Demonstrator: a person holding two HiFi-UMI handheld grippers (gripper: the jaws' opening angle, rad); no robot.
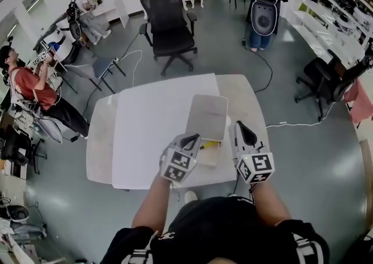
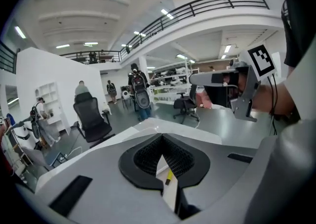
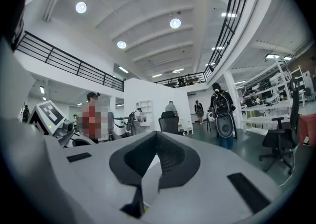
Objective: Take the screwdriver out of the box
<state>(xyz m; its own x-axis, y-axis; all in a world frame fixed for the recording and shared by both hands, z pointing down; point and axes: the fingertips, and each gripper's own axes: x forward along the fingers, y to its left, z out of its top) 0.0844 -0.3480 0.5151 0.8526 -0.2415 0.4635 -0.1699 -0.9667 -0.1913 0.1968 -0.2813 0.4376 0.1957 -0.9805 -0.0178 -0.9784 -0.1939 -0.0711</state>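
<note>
- While my left claw is clenched on nothing, the screwdriver lies inside the open box, just to the right of the claw's tips.
- Seen along that claw, a yellow part of the screwdriver shows low in the gap behind the closed tips, apart from them.
- My right claw is also clenched and empty, beside the box's far side.
- With its lid raised, the box sits between my 2 claws, on the white surface near the edge closest to me.

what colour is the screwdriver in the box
The screwdriver is yellow; the head view shows it best.
</note>
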